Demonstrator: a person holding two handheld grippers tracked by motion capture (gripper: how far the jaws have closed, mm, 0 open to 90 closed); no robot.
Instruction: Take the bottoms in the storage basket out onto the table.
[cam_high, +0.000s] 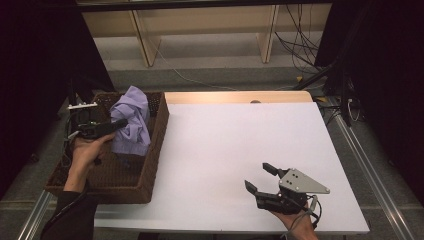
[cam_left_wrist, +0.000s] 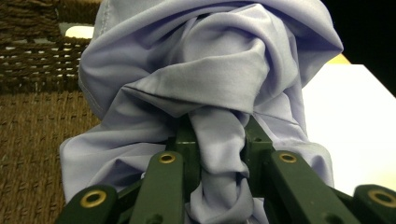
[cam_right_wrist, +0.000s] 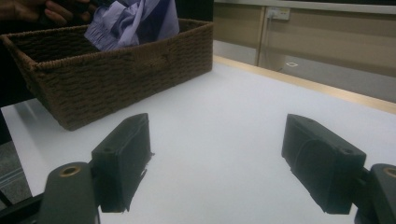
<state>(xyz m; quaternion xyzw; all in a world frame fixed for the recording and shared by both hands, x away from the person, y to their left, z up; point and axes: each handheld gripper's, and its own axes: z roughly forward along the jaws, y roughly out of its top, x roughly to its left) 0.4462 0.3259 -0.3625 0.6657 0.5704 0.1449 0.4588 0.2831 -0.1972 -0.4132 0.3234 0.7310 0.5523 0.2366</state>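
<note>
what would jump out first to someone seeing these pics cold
The lilac cloth stands out: a bunched garment lifted above the brown wicker basket at the table's left edge, pinched in the left gripper, whose jaws are closed on a twisted fold. Next comes the bare white table, where the right gripper waits near the front edge with its jaws wide apart.

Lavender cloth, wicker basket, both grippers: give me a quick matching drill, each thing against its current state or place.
Things:
1. lavender cloth
2. wicker basket
3. left gripper
4. right gripper

States:
A. jaws spread wide above the bare white table
B. sits at the table's left edge
C. bunched up, lifted over the basket
D. jaws clamped on a twisted fold

Pairs: 1-C, 2-B, 3-D, 4-A
</note>
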